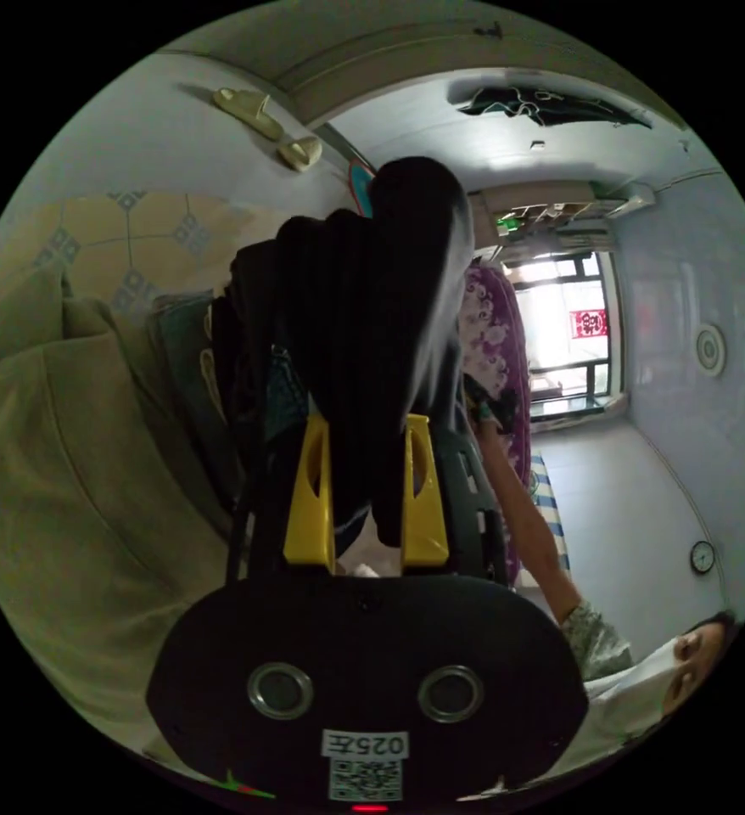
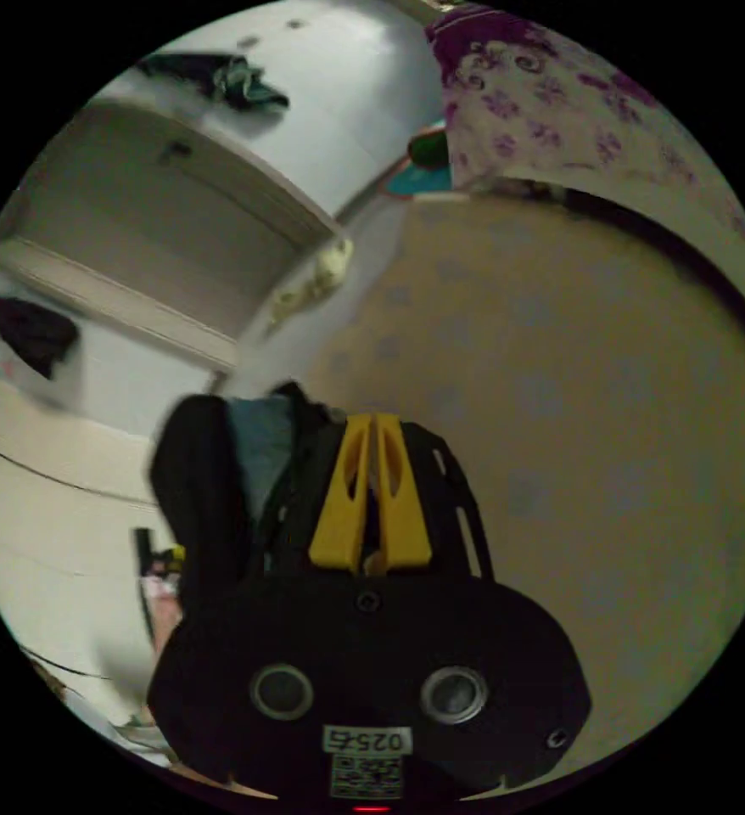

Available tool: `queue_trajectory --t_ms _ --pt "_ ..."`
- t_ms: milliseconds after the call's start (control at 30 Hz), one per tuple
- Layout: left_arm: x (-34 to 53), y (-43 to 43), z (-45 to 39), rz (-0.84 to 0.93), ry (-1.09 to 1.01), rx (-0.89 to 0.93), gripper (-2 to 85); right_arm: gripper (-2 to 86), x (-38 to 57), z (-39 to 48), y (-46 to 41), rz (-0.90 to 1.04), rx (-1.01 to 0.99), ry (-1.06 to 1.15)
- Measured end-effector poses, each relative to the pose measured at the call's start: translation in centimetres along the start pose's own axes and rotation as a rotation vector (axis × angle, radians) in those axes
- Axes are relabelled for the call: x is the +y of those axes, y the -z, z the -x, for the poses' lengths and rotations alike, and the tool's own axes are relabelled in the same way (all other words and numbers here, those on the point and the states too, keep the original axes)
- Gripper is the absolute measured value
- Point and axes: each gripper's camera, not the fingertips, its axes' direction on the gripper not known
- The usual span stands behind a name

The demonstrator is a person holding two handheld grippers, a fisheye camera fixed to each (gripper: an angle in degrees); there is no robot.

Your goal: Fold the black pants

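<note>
The black pants (image 1: 381,340) hang bunched up between the yellow jaws of my left gripper (image 1: 366,424), which is shut on the cloth. In the right gripper view, my right gripper (image 2: 375,422) has its yellow jaws pressed together at the tips, and I see no cloth between them. A dark fold of black cloth (image 2: 194,492) with a teal patch hangs just left of those jaws, blurred. I cannot tell whether it touches them.
An olive cushion (image 1: 67,475) lies close on the left. A purple flowered cloth (image 1: 495,340) (image 2: 542,93) hangs beyond the pants. A person's arm (image 1: 529,526) reaches in from the lower right. A tan patterned surface (image 2: 576,407) spreads to the right.
</note>
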Motion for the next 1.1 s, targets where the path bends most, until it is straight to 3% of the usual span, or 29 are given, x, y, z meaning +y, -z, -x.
queue_trajectory --t_ms 100,167,233,400,633,800,867,967,1100 --pt "1.7 0.5 0.1 -0.035 -0.01 0.025 8.2 -0.7 -2.4 3.0 -13.0 0.305 0.164 0.114" --pt "2.6 0.9 0.3 -0.055 -0.006 0.03 8.1 -0.9 -3.5 5.1 -19.8 0.384 0.33 0.108" --pt "4.0 1.5 0.1 -0.08 -0.007 0.013 8.1 -0.9 -4.0 8.6 -27.6 0.568 0.277 0.195" --pt "7.2 2.9 0.0 -0.152 0.029 -0.025 8.0 -1.0 -4.7 14.0 -30.1 0.557 0.151 0.292" --pt "12.2 5.9 2.3 -0.223 0.148 0.019 8.0 -1.0 -5.1 23.8 -34.6 0.581 0.287 0.519" --pt "12.6 6.3 3.3 -0.21 0.132 0.07 8.2 -1.0 -4.7 23.5 -33.3 0.513 0.381 0.548" --pt "12.1 5.9 2.5 -0.162 0.105 0.047 8.4 -1.0 -4.8 22.7 -30.5 0.379 0.506 0.588" --pt "10.3 5.4 0.9 -0.106 0.071 -0.001 8.6 -1.0 -4.2 21.9 -21.0 0.094 0.519 0.666" --pt "7.4 4.4 -0.6 -0.065 0.015 -0.03 9.5 -0.9 1.1 25.9 -6.3 -0.103 -0.017 0.864"
